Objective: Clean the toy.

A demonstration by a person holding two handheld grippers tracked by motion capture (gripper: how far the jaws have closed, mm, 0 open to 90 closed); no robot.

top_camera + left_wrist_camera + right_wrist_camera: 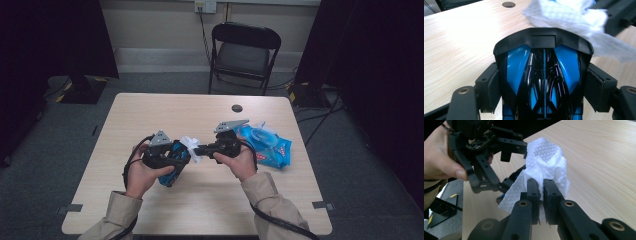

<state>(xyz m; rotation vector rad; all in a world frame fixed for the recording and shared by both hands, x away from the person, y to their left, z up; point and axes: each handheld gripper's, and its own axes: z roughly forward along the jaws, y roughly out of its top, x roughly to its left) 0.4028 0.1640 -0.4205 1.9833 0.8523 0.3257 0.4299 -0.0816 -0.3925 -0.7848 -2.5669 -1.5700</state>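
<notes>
My left gripper (176,156) is shut on a glossy blue and black toy car (542,72), with a pad (492,90) against each of its sides. In the high view the toy (171,176) hangs a little above the table's middle. My right gripper (541,187) is shut on a crumpled white wipe (546,162). It comes in from the right and holds the wipe (191,145) against the toy's far end. In the left gripper view the wipe (574,17) lies over the toy's black spoiler. The left gripper (486,152) and its hand show in the right gripper view.
A blue pack of wipes (267,145) lies on the wooden table (150,115), just right of my right hand. A round cable hole (237,108) sits near the far edge. A black folding chair (243,50) stands behind the table.
</notes>
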